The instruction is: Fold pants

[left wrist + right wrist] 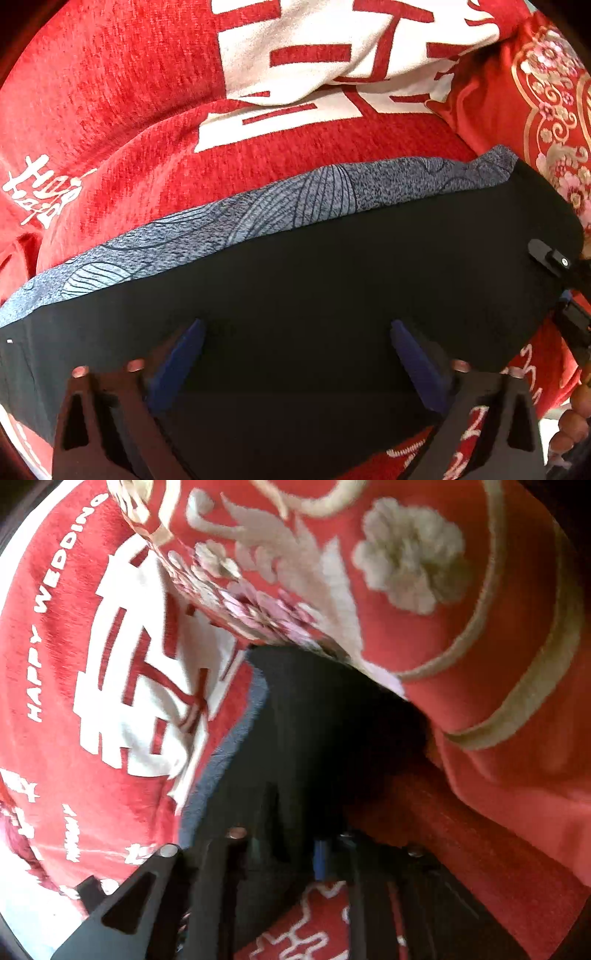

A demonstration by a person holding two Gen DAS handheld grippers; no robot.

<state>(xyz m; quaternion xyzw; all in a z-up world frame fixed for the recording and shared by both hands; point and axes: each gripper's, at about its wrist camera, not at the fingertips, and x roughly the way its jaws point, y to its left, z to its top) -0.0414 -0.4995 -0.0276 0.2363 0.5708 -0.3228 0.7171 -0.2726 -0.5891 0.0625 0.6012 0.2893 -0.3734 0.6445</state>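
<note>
One pair of pants lies flat across a red blanket, spread side to side in the left wrist view. Fabric is dark, near black, smooth, few wrinkles. A second layer shows along the far edge: a grey-blue strip with a fine speckle and thin curved line pattern, running the full width and peeking out from under the dark layer. Small white mark near the left end of the dark layer.

Blanket is red plush with large white characters and "HAPPY WEDDING" lettering. A red quilt with gold and pink floral embroidery sits at the right end of the pants, its edge overlapping the dark cloth there.

Left hand-held gripper: blue pads stand well apart over the dark fabric, pointing steeply down, nothing between them. Cannot tell whether the tips touch the cloth.

Right hand-held gripper: fingers drawn close together at the pants' right end, dark cloth around them. View is blurred and dark; cannot tell whether cloth is pinched. Its tip also shows at the right edge of the left wrist view.
</note>
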